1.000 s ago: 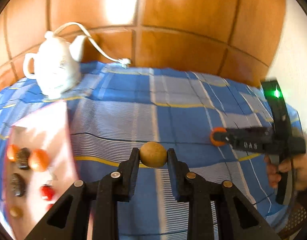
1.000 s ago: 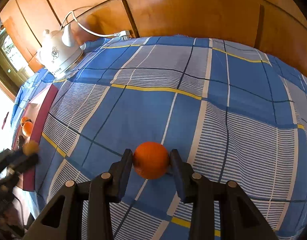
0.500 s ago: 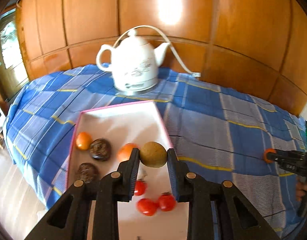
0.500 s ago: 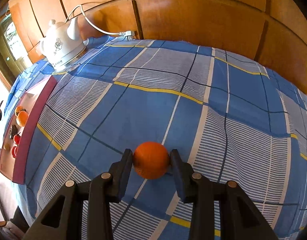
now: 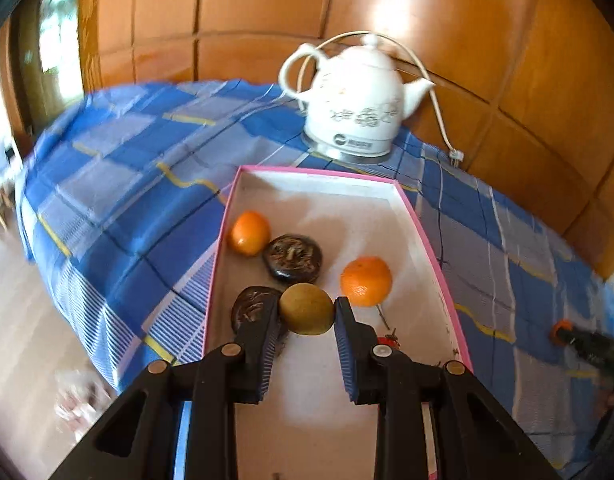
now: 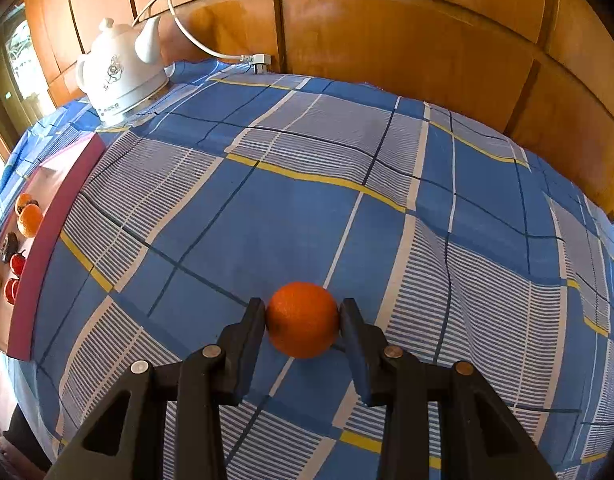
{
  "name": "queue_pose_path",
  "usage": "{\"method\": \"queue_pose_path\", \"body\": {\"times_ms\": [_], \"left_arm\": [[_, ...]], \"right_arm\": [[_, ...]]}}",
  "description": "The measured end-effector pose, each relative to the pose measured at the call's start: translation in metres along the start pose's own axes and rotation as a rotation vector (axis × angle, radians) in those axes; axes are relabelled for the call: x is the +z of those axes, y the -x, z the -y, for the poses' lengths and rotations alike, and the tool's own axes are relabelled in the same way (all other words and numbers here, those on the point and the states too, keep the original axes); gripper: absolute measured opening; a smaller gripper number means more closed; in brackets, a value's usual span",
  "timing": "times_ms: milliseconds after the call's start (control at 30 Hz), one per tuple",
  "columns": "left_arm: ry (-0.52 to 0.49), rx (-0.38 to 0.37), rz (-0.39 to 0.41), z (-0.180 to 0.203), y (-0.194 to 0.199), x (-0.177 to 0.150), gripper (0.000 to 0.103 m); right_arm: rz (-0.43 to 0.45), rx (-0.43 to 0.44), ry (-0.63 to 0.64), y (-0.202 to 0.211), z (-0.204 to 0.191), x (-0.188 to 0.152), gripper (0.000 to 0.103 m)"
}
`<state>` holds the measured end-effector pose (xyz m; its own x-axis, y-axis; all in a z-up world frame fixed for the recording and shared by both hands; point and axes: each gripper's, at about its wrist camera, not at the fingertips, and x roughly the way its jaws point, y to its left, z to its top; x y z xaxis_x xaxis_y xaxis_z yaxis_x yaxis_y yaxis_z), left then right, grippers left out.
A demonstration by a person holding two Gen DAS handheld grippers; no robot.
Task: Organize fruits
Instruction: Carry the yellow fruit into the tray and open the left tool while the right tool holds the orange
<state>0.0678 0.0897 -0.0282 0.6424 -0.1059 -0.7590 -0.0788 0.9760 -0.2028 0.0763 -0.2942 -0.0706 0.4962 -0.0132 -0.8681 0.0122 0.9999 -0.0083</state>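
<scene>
The left gripper (image 5: 306,312) is clenched on a brownish-green fruit (image 5: 306,309), pinched between both pads above the near half of the pink-rimmed tray (image 5: 427,240). The fruit is slightly oval, its long axis lying roughly across the gripper from pad to pad. Just behind the left finger sits a dark wrinkled fruit (image 5: 251,308), and a second dark fruit (image 5: 293,258) lies a little farther in. To the right of the held fruit rests an orange (image 5: 366,281), with a smaller orange (image 5: 250,233) against the tray's left wall. A red fruit (image 5: 387,342) peeks from behind the right finger; it is too hidden to identify. Beyond the tray stands a white kettle (image 5: 359,108) on the blue checked cloth (image 5: 127,200) covering the worktop.

The right gripper (image 6: 303,322) grasps a round orange fruit (image 6: 303,319) over the cloth, well apart from the tray.

Compared with half a second ago, the left gripper has moved farther over the tray, so the held fruit now hangs between the dark fruit and the orange; the right gripper's hold is unchanged.
</scene>
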Motion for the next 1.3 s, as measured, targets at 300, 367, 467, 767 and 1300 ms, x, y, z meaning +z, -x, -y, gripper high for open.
{"method": "queue_pose_path", "body": {"times_ms": [300,367,467,767,1300], "left_arm": [[0.028,-0.081,-0.011,-0.003,-0.025,0.035,0.028],[0.016,-0.095,-0.021,0.003,-0.035,0.043,0.028],[0.012,-0.095,-0.044,0.010,-0.056,0.056,0.028],[-0.045,-0.035,-0.096,0.025,-0.101,0.060,0.028],[-0.027,0.044,0.021,0.025,-0.044,0.035,0.042]], "right_arm": [[0.000,-0.045,-0.004,0.001,-0.007,-0.002,0.039],[0.001,-0.050,-0.007,0.002,-0.008,-0.003,0.039],[0.001,-0.053,-0.017,0.002,-0.008,-0.005,0.039],[0.008,-0.044,-0.051,0.003,-0.005,-0.008,0.039],[-0.003,-0.040,-0.102,-0.005,-0.003,-0.022,0.039]]}}
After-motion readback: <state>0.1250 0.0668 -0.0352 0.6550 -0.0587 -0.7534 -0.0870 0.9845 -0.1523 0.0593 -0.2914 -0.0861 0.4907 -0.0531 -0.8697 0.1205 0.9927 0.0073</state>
